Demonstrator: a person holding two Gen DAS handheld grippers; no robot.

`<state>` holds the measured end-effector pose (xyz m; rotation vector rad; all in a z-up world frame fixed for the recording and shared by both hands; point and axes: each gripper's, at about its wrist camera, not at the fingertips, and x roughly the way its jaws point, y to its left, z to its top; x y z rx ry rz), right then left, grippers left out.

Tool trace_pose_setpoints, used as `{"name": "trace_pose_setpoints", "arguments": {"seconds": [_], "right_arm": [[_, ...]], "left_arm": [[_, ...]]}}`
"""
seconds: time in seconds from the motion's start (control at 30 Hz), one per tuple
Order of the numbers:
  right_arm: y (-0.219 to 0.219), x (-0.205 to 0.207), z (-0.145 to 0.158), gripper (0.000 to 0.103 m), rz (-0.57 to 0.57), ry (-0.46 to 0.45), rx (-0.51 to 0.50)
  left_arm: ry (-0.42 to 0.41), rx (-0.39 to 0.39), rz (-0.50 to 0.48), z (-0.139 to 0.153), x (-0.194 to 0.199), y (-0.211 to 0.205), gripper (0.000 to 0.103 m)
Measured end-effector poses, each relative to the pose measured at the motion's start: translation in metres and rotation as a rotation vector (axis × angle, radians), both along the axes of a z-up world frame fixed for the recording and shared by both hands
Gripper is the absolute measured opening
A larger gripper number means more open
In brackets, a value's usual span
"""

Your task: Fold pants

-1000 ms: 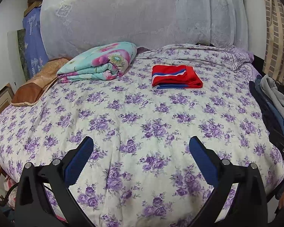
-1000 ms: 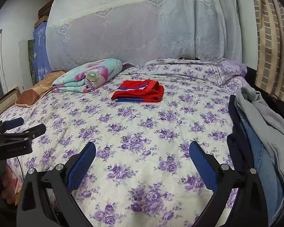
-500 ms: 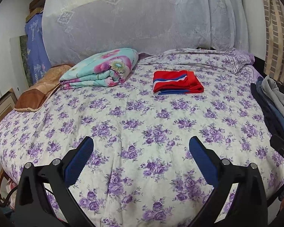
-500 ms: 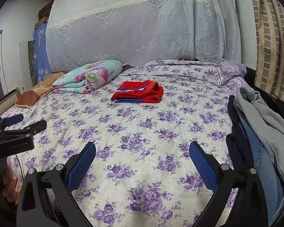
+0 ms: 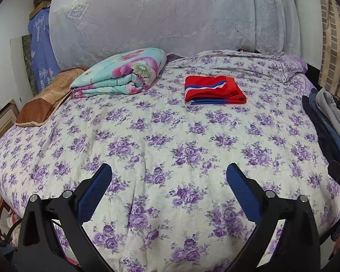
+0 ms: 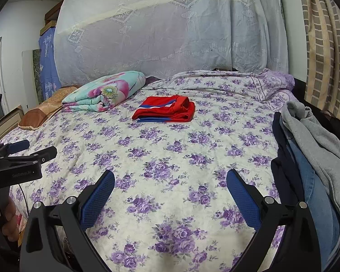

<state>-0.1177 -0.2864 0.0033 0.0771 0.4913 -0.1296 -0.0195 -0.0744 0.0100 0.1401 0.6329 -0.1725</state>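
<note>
Red pants (image 5: 214,89) folded into a flat rectangle with blue and white stripes, lying toward the far middle of the bed (image 5: 161,149), well apart from both grippers. Same bundle in the right wrist view (image 6: 165,111), edges stacked and neat, touching nothing else. By the look of it, one garment finished and set aside.

At the right edge of the bed, a heap of clothes (image 6: 310,158): grey fabric on top, blue denim under it, something dark beneath (which of these are pants cannot be told for sure, though the denim looks likely). Probably the supply for the next fold.

Left gripper (image 5: 168,179) low over the near part of the bed, jaws spread wide, nothing between them. Right gripper (image 6: 170,182) likewise, jaws wide apart and empty, just beside the heap. Left gripper also visible from the side at the left edge of the right wrist view.

Step in hand, as a judgement: between garments, about to fetch the next one. Next move calls for a reach to the right into the heap, a pinch on a single layer at a waistband or hem, then a drag onto the bare middle of the bed for spreading flat.

Further out: a folded floral quilt (image 5: 120,77) and an orange-brown pillow (image 5: 47,99) at the far left, a lace-covered headboard (image 5: 170,15) behind.
</note>
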Motion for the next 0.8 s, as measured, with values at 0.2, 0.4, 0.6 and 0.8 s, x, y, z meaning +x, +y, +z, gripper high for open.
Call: {"name": "trace_pose_setpoints", "arguments": {"seconds": [0.2, 0.4, 0.6, 0.8], "right_arm": [[0.004, 0.001, -0.004, 0.1, 0.002, 0.009, 0.005], [0.004, 0.002, -0.007, 0.1, -0.001, 0.014, 0.01], [0.004, 0.003, -0.007, 0.1, -0.001, 0.017, 0.011], [0.003, 0.008, -0.01, 0.1, -0.004, 0.019, 0.025]], "left_arm": [[0.018, 0.0, 0.004, -0.005, 0.005, 0.001, 0.099], [0.017, 0.002, 0.005, -0.007, 0.004, 0.001, 0.099], [0.019, 0.001, 0.008, -0.007, 0.006, 0.002, 0.099], [0.02, 0.0, 0.026, -0.007, 0.013, 0.008, 0.099]]}}
